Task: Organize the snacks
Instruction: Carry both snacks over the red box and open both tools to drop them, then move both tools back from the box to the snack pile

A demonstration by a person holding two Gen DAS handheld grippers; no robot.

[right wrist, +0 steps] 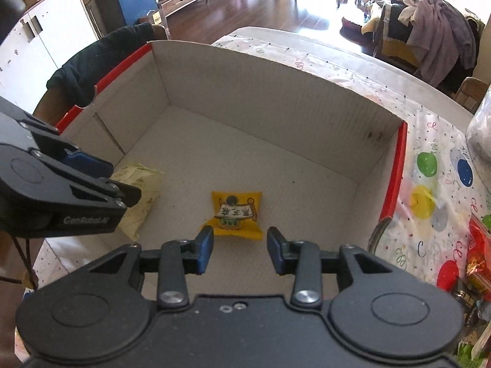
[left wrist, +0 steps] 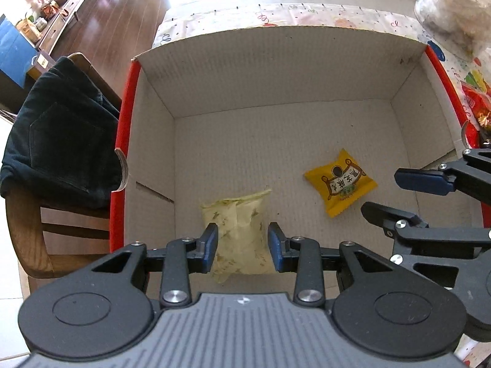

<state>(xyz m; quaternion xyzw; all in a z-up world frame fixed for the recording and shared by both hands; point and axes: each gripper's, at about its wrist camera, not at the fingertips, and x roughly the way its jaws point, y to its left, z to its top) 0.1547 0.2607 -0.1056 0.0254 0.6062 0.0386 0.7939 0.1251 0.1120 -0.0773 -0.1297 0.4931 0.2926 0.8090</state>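
The left gripper (left wrist: 242,247) is clamped on a pale packet (left wrist: 237,233) low inside the box (left wrist: 276,70). The right gripper (right wrist: 240,250) is parted, empty; a yellow packet (right wrist: 236,214) lies released. More snacks (right wrist: 477,263) wait outside.

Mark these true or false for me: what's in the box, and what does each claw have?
1. Two packets lie in the box. True.
2. The right claw grips the yellow packet. False: that claw is open and the packet lies on the box floor just ahead of it.
3. The pale packet sits between the pads of the left claw. True.
4. The box stands on a chair. False: it stands on the table, which has a patterned cloth.
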